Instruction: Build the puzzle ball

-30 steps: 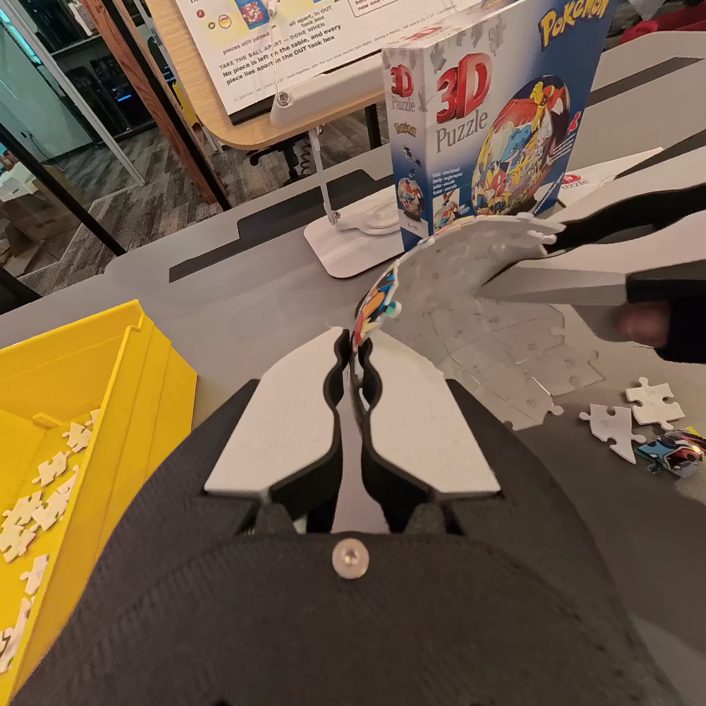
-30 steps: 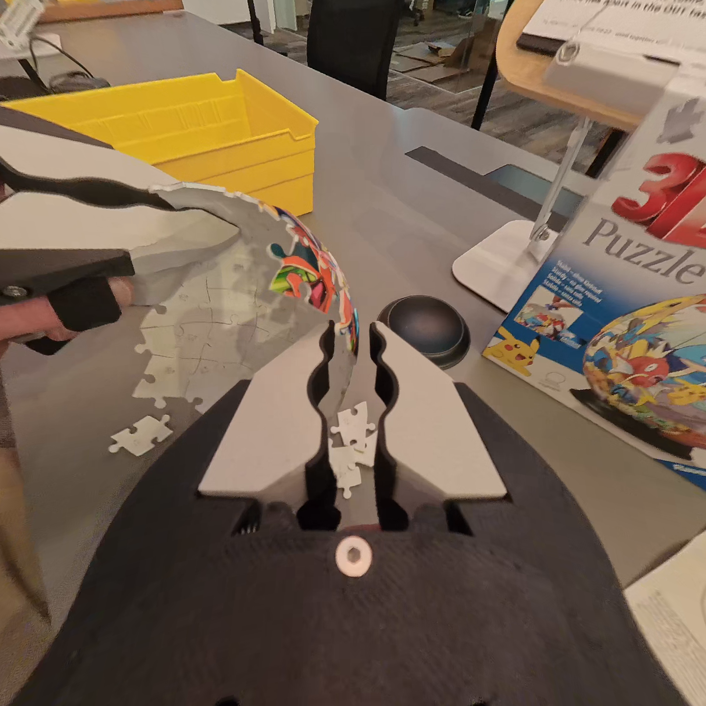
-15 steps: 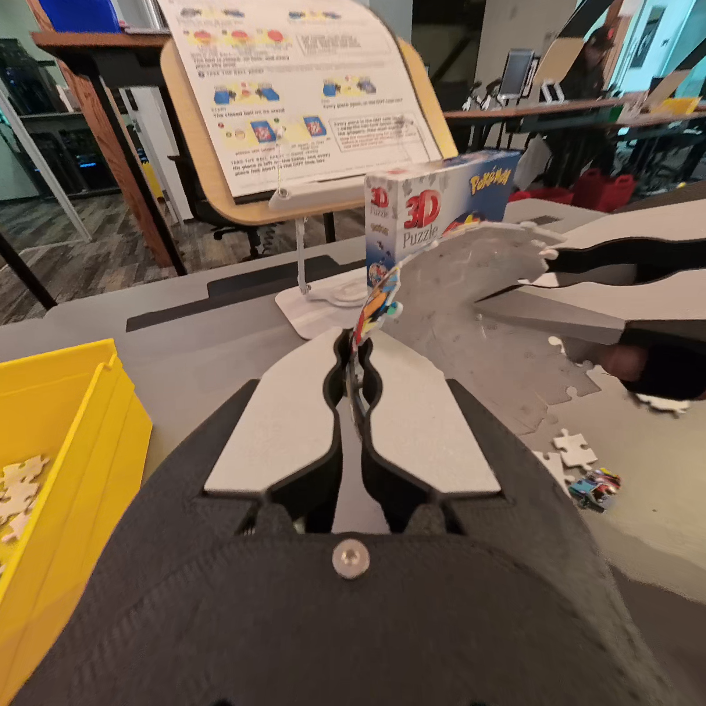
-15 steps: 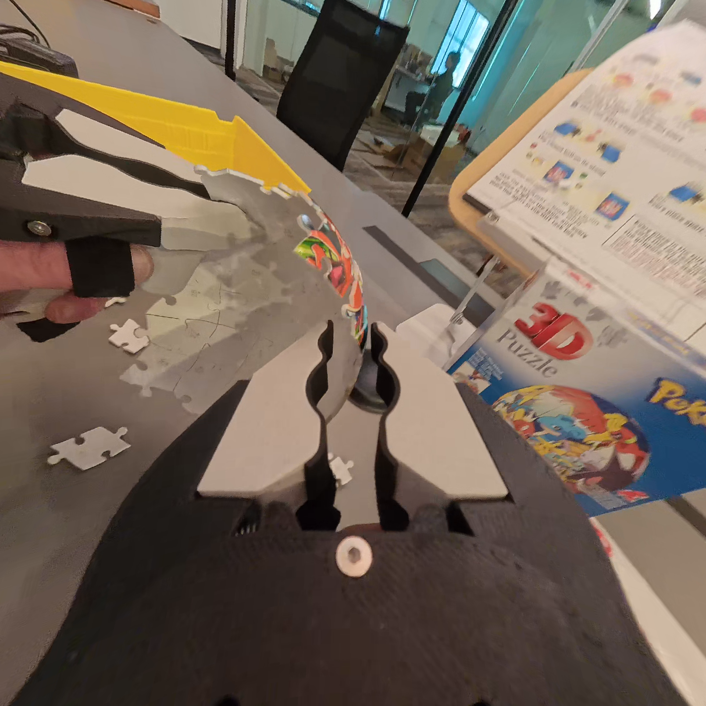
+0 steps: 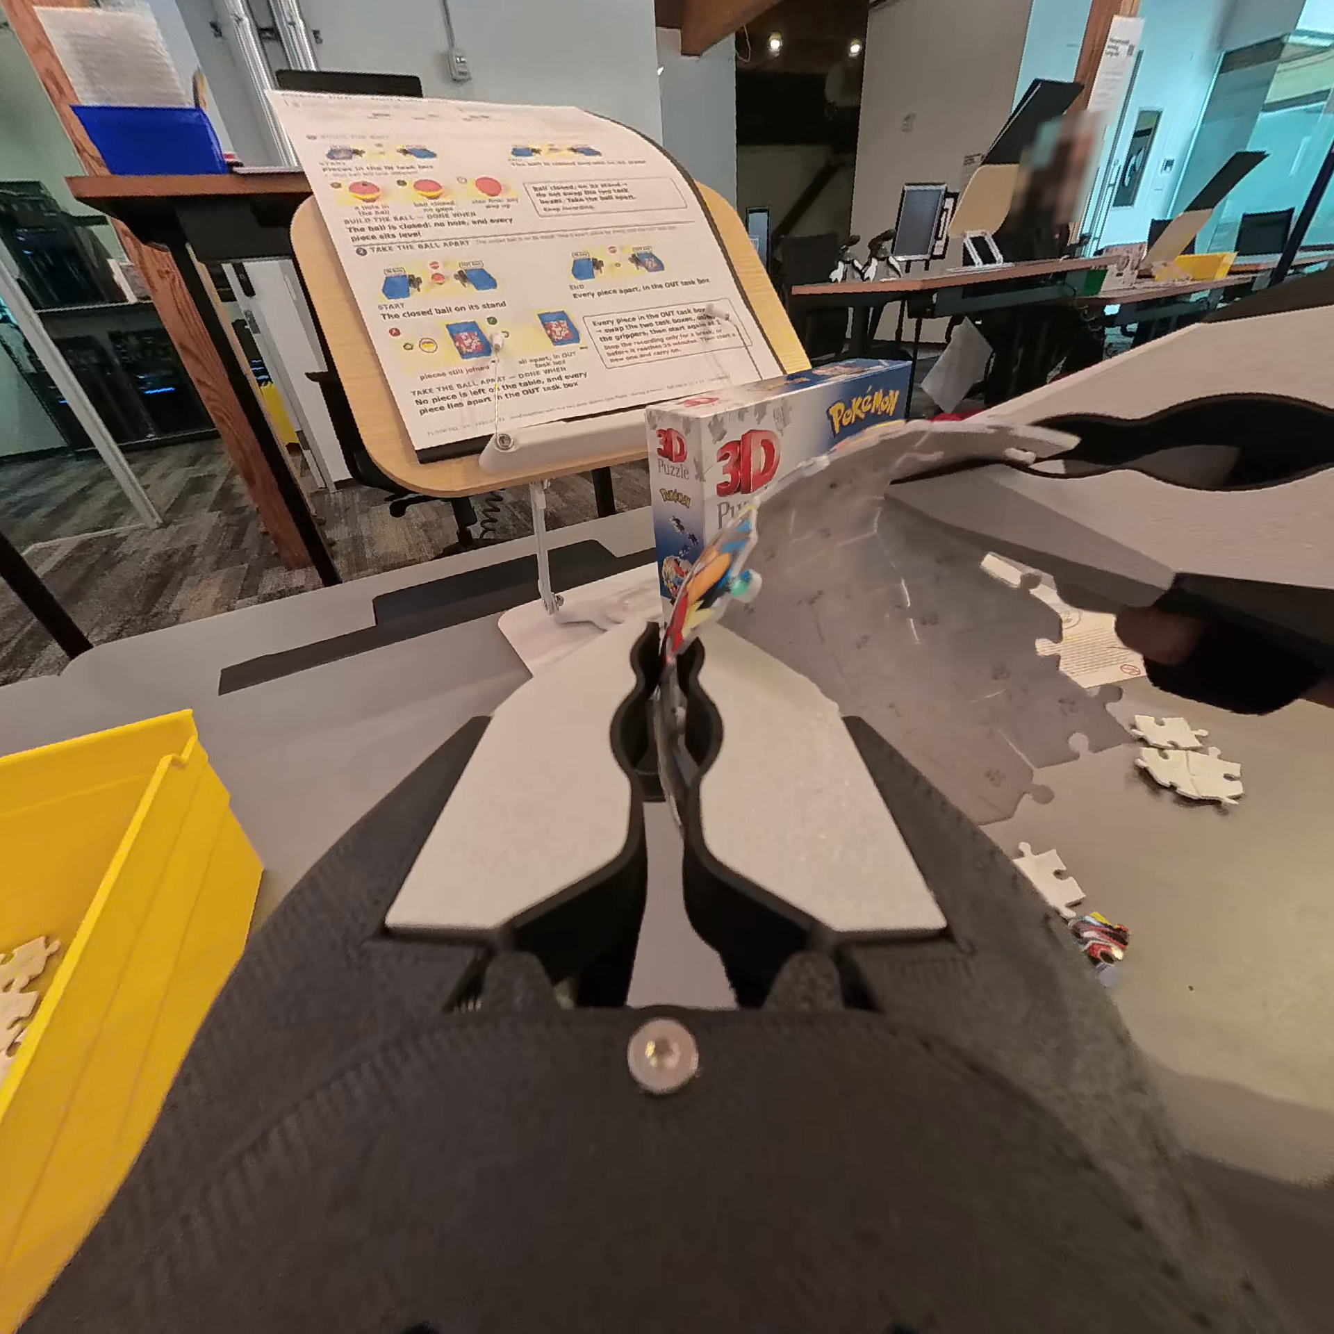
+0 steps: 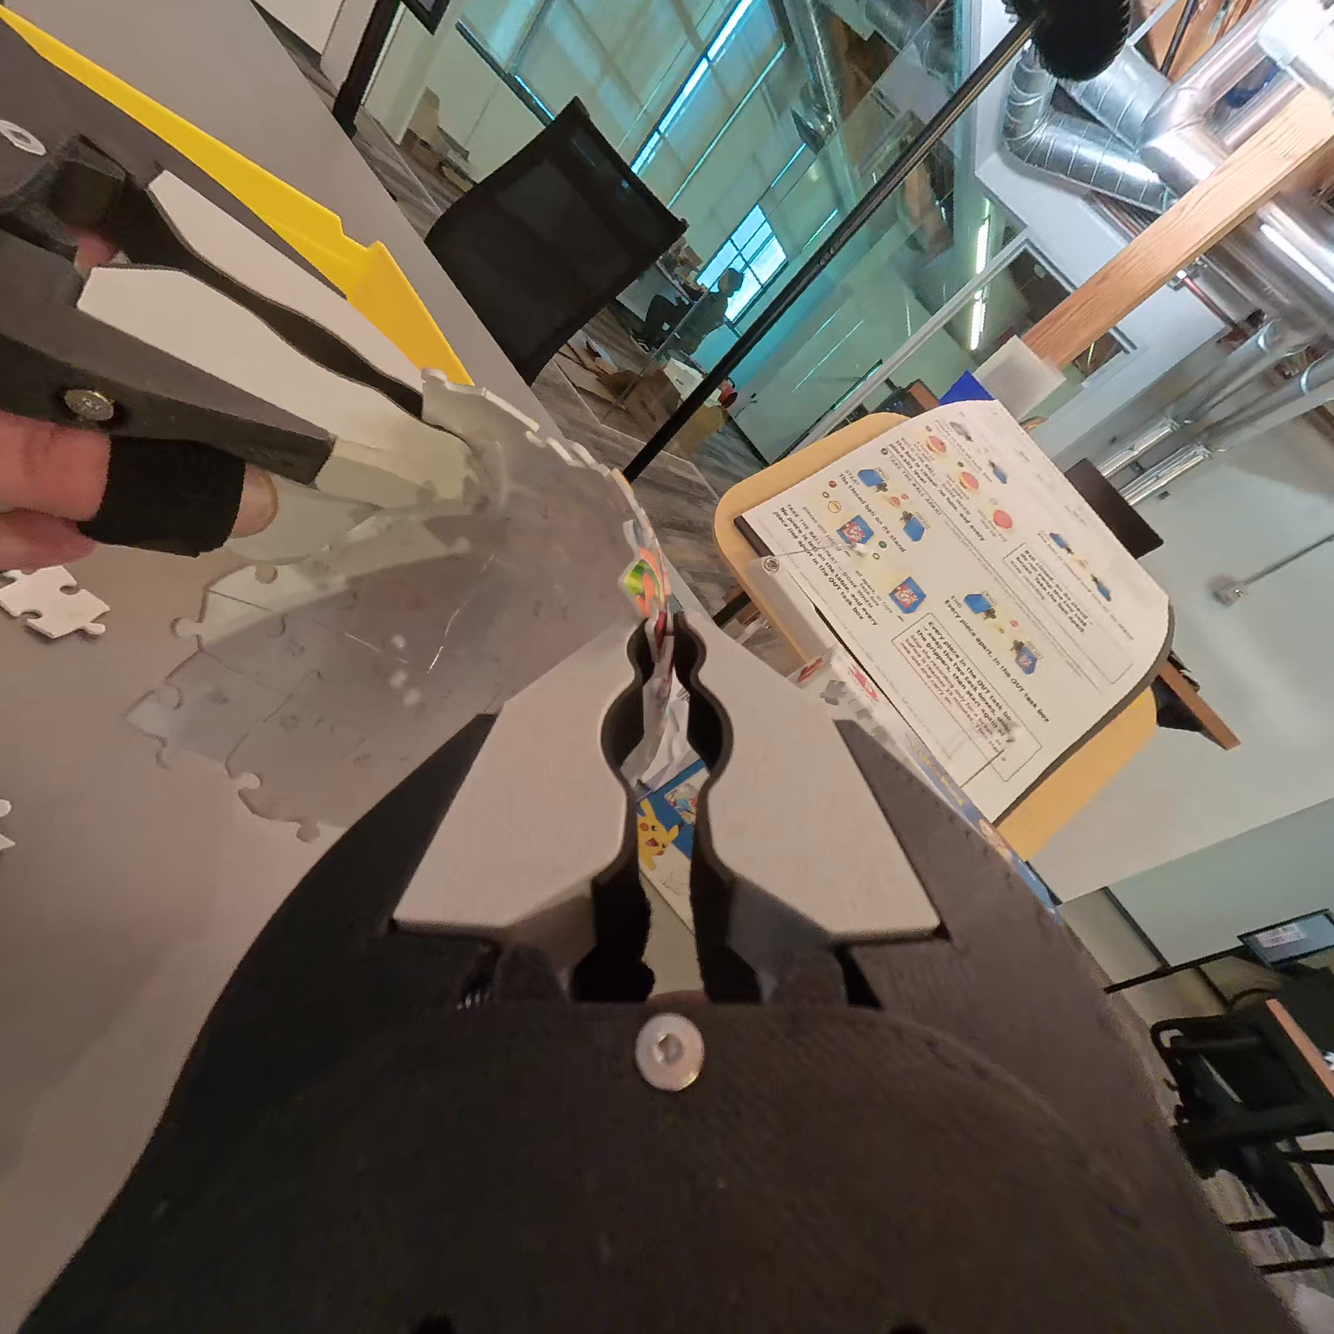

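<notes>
Left wrist view. The left gripper (image 5: 668,693) has its jaws nearly closed, pinching one edge of the curved puzzle shell (image 5: 888,613). The shell is a joined section of pieces, grey on the inner face and printed in colour on the outer face, and it is held in the air above the table (image 5: 361,722). The right gripper (image 5: 1068,451) comes in from the right side of the view; its jaws are narrowed onto the shell's upper far edge, and a gloved hand (image 5: 1227,657) sits below it. A yellow bin (image 5: 144,902) stands at the table's left edge with pale pieces inside. Loose puzzle pieces (image 5: 1184,765) lie on the table toward its right edge, most of them white side up and one small one colour side up (image 5: 1097,942). The puzzle box (image 5: 758,447) stands upright toward the far edge, behind the shell. Behind the box is a tilted board with an instruction sheet (image 5: 520,267).

Right wrist view. The camera is strongly rolled. The right gripper (image 6: 668,635) has jaws almost shut on the shell's (image 6: 433,613) coloured rim; a strip of the rim runs down the slot between them. The left gripper (image 6: 404,433) clamps the opposite edge at upper left, with bare fingertips and a black finger sleeve (image 6: 166,491) beneath it. One white piece (image 6: 50,599) lies on the table at the left. A strip of the yellow bin (image 6: 289,209) shows behind the left gripper. The instruction sheet (image 6: 960,613) is at right, and a sliver of the box (image 6: 664,823) shows through the slot.
</notes>
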Available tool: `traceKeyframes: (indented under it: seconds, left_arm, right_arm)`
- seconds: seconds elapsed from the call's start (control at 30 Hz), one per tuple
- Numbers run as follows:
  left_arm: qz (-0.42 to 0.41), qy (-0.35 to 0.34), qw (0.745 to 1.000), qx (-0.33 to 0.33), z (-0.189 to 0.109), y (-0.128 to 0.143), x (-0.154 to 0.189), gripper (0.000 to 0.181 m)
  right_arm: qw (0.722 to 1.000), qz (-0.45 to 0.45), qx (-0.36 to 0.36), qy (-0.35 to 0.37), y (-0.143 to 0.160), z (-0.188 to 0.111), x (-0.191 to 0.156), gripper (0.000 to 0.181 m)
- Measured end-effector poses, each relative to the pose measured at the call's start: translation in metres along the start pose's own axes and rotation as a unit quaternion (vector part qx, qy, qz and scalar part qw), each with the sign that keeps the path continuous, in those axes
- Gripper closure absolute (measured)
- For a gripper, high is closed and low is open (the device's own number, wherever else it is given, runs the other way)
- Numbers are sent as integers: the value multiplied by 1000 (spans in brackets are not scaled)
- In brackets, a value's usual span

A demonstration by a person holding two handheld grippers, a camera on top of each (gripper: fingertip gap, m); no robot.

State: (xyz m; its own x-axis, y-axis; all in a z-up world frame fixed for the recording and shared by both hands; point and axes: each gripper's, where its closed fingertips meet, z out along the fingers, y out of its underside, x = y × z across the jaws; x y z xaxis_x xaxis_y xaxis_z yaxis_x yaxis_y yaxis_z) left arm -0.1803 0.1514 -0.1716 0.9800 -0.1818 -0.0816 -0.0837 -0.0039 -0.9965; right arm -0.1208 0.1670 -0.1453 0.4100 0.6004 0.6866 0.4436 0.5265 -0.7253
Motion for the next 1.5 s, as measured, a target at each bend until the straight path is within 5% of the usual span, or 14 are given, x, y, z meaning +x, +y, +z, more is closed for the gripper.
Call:
traceKeyframes:
  seconds: [0.33,0.47,1.03,1.23,1.5]
  left_arm:
    - [-4,1,1000,7,0,-3,1,177]
    - [-6,0,1000,9,-1,-4,1,177]
    - [-2,-6,1000,-3,0,-1,-1,177]
    - [-19,-18,999,-22,1,6,-8,177]
    - [-116,-53,985,-115,4,46,-33,177]
  right_arm:
    - [1000,-15,5,7,-3,-1,3,181]
    - [999,-17,17,24,-9,-4,9,166]
    - [999,-45,20,14,-10,-6,4,170]
    - [999,-41,22,-12,-3,-9,-1,153]
    - [992,95,10,-81,22,-12,9,146]
